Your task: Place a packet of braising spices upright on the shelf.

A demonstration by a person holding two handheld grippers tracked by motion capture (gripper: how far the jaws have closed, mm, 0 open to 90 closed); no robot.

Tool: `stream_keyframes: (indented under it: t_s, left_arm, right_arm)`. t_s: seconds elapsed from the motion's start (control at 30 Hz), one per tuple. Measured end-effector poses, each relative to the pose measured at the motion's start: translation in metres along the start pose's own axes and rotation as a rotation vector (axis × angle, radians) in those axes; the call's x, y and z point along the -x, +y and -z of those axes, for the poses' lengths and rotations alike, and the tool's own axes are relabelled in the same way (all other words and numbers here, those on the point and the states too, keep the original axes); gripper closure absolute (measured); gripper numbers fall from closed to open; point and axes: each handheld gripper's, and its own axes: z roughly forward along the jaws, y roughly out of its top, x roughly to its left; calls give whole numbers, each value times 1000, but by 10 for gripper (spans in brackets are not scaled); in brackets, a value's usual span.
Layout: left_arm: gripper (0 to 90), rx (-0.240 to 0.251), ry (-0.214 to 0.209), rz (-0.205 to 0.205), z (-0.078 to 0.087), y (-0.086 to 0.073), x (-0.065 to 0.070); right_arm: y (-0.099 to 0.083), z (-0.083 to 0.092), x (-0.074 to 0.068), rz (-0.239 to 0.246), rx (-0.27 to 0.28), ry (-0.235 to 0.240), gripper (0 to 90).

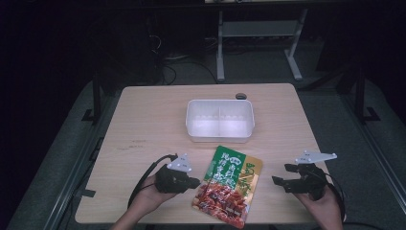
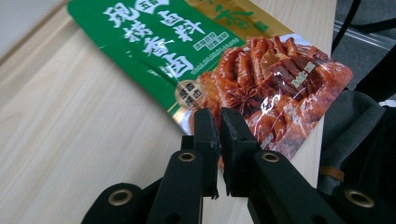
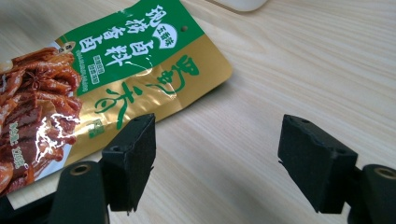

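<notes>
A flat snack packet (image 1: 229,184), green and gold with a picture of red braised food, lies near the table's front edge. In the left gripper view the packet (image 2: 196,42) runs off to the upper left. My left gripper (image 1: 195,182) sits at its left edge, and its jaws (image 2: 218,122) stand nearly together with the packet's edge pinched between them. My right gripper (image 1: 281,174) hovers to the right of the packet, open, with bare wood between its fingers (image 3: 217,154). The packet (image 3: 135,60) lies to the upper left of that gripper, apart from it.
A white two-compartment container (image 1: 219,101) stands empty at mid-table, just beyond the packet; its corner (image 3: 238,3) peeks in at the top of the right gripper view. A small dark round object (image 1: 241,96) lies behind it. Bare wood spreads to the left and right.
</notes>
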Motion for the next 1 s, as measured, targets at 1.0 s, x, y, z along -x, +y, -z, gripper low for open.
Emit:
stream_keyframes:
  t_s: [1.0]
  left_arm:
    - [854,-127,-61,-15,-42,-3,5]
  right_arm:
    - [53,-70,8,4,-186,103,307]
